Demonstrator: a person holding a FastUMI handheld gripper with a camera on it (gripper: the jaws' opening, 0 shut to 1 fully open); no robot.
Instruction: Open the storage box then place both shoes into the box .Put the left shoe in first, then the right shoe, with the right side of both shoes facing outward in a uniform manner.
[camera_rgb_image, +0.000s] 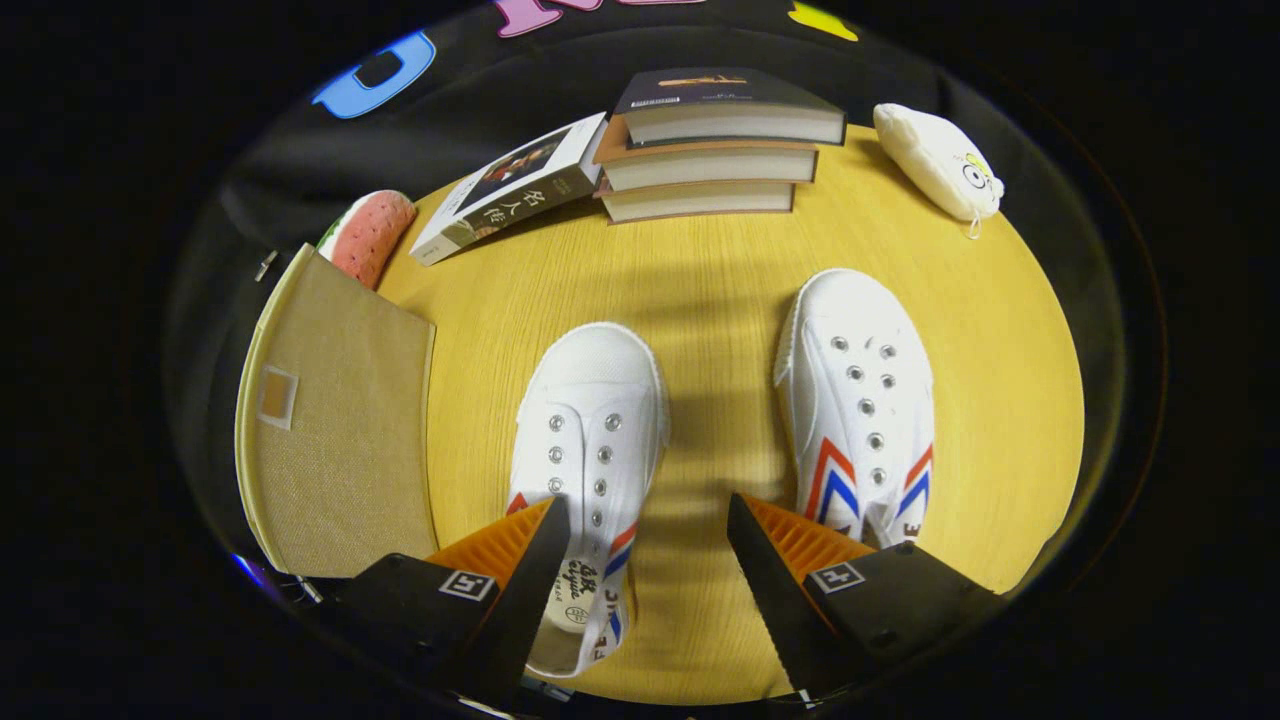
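Note:
Two white canvas shoes with red and blue stripes lie on the yellow wooden table (720, 300), toes pointing away from me. The left shoe (592, 430) lies partly between my fingers, its heel end beside the left finger (510, 560). The right shoe (860, 400) lies just beyond the right finger (790, 560). My gripper (648, 520) hovers above them, open, with nothing held. To the left of the shoes stands the beige fabric storage box (340, 420) with its lid down.
A stack of three books (715, 150) sits at the far side of the table, with another book (510, 190) leaning against it. A white plush toy (940, 160) lies at the far right. A pink and green plush (372, 232) sits behind the box.

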